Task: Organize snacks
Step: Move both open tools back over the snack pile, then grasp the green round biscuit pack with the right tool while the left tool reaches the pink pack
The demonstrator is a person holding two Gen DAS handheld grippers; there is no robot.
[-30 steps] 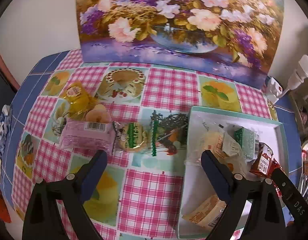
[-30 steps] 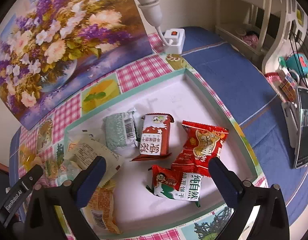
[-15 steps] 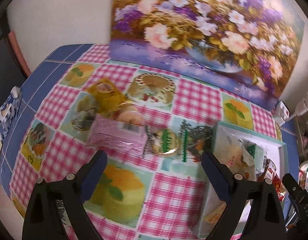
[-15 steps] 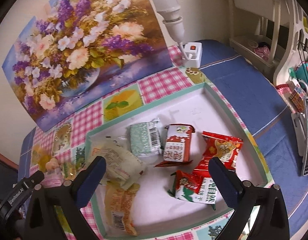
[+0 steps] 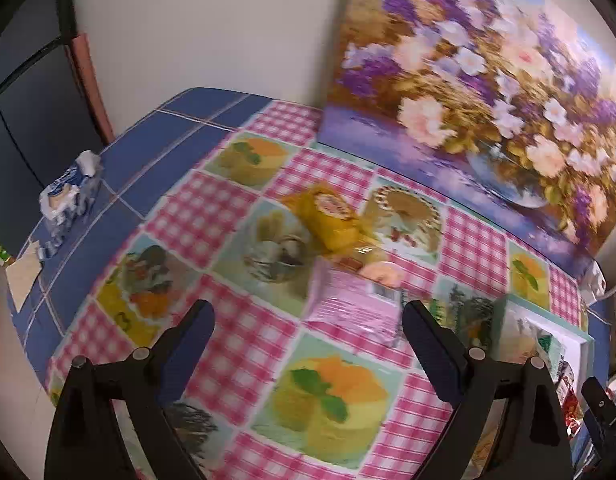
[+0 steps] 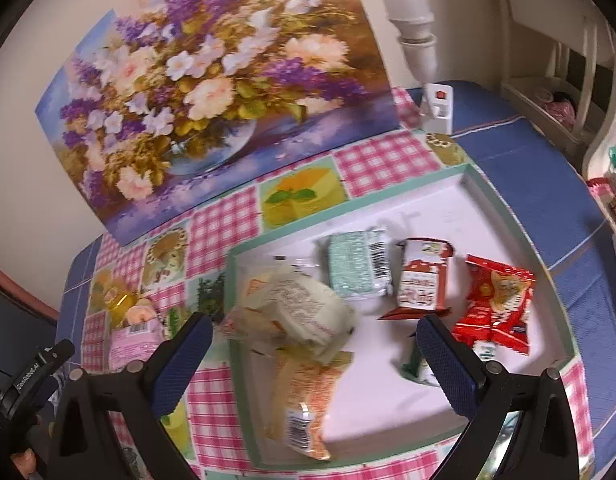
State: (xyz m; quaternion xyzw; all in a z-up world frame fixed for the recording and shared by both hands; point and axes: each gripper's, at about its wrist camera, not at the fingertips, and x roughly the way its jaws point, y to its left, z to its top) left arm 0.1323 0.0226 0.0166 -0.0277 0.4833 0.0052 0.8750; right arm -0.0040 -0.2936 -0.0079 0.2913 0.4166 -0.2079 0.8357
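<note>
Left gripper (image 5: 308, 344) hung spread wide, empty, above the checked cloth (image 5: 243, 344); pink packet (image 5: 354, 308) lay just beyond at 1 o'clock, yellow packet (image 5: 332, 216) at 12. Right gripper (image 6: 312, 354) also spread, empty, over the tray (image 6: 520, 236); snacks filled its left half, w/ bare floor toward the 1 o'clock rim.

Pink-checked tablecloth (image 5: 243, 332), yellow packet (image 5: 328, 216), pink packet (image 5: 352, 306), red packets (image 6: 496, 300).
</note>
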